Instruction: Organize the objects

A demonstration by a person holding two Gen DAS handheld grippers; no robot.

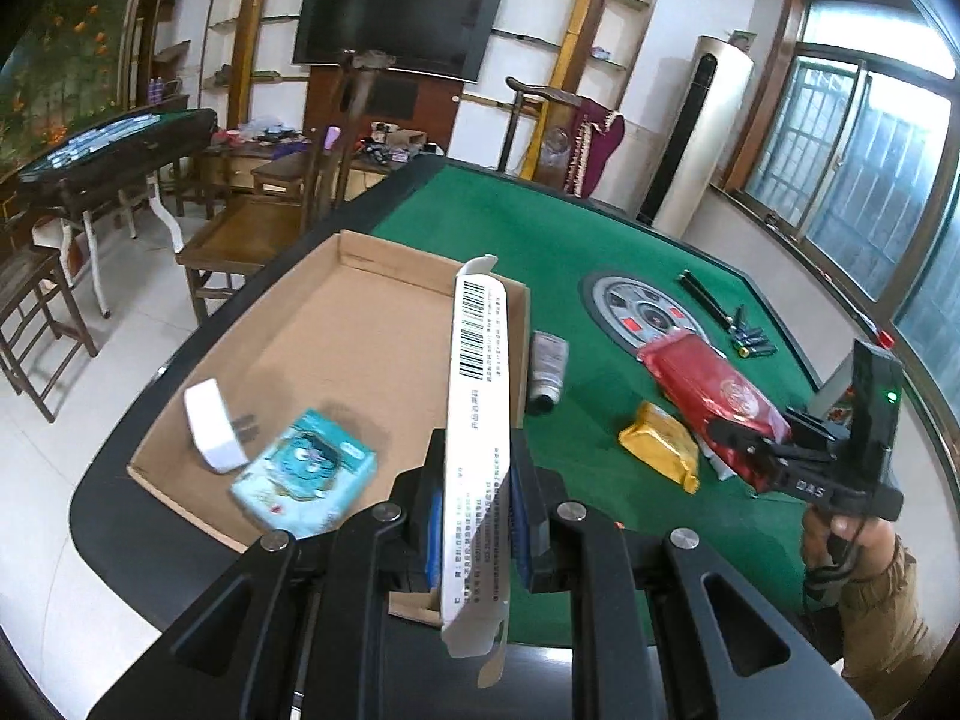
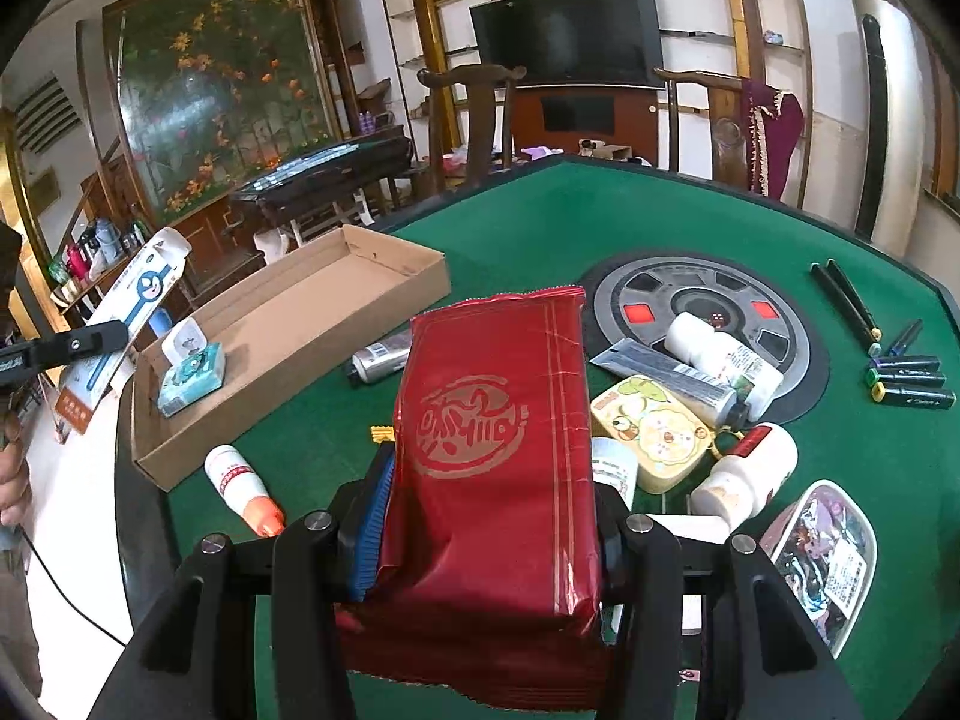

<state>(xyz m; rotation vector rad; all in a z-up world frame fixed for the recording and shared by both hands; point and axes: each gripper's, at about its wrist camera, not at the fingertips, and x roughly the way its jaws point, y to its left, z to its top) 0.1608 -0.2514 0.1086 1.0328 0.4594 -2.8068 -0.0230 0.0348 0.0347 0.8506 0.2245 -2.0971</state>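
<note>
My left gripper (image 1: 474, 516) is shut on a long white carton (image 1: 480, 396) with a barcode, held edge-on above the near side of a shallow cardboard tray (image 1: 360, 324). In the tray lie a white charger (image 1: 210, 426) and a light blue tissue pack (image 1: 306, 474). My right gripper (image 2: 486, 516) is shut on a red foil bag (image 2: 498, 420) with a gold emblem, lifted over the green table (image 2: 528, 228). The left wrist view shows that red foil bag (image 1: 714, 402) in the right gripper (image 1: 750, 450) at the right. In the right wrist view the white carton (image 2: 132, 312) appears at the far left.
On the felt lie a yellow packet (image 1: 660, 444), a grey tube (image 1: 546, 372), white bottles (image 2: 744, 480), a yellow cartoon tin (image 2: 654, 432), a bottle with an orange cap (image 2: 246, 492), markers (image 2: 906, 378) and a plastic-wrapped pack (image 2: 822, 546). A round dial panel (image 2: 702, 312) sits mid-table. Chairs stand beyond.
</note>
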